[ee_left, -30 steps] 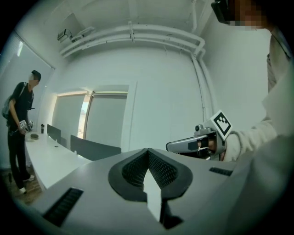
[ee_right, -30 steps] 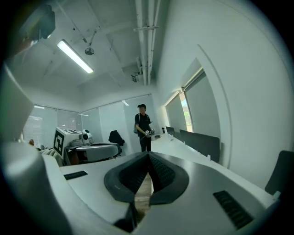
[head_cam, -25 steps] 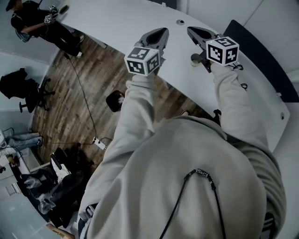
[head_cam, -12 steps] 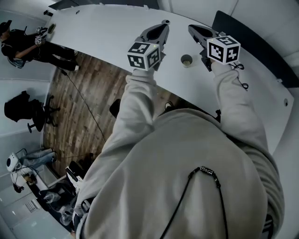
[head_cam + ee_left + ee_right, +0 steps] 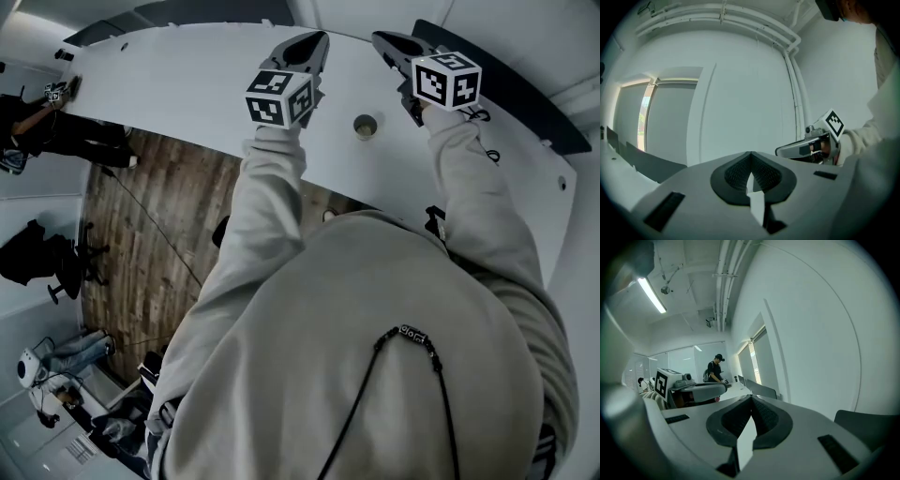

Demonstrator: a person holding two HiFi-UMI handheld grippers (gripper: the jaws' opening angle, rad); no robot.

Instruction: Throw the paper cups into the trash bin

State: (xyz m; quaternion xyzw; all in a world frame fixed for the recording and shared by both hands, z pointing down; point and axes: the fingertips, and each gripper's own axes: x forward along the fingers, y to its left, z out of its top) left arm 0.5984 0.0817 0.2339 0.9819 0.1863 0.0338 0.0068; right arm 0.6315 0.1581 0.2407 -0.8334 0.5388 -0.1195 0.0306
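Note:
One paper cup [image 5: 365, 125] stands upright on the white table [image 5: 187, 84], seen from above in the head view. My left gripper [image 5: 317, 39] is held above the table to the cup's left, shut and empty. On the cup's right, at about the same height, my right gripper [image 5: 380, 39] is also shut with nothing in it. Both point away from me, past the cup. The left gripper view shows its shut jaws [image 5: 751, 161] against a bare wall, with the right gripper [image 5: 806, 147] beside them. The right gripper view shows shut jaws [image 5: 751, 405] and the left gripper [image 5: 701, 390].
The long curved table has a dark chair back [image 5: 525, 84] behind its far right edge. A wood floor [image 5: 150, 225] with a cable lies to the left. A small dark object [image 5: 218, 232] peeks out by my left sleeve. Another person [image 5: 28, 122] works at the table's far left end.
The head view has swung, so the table and floor have shifted. Both grippers stay shut side by side, and the cup now shows clear of the right gripper, between the two.

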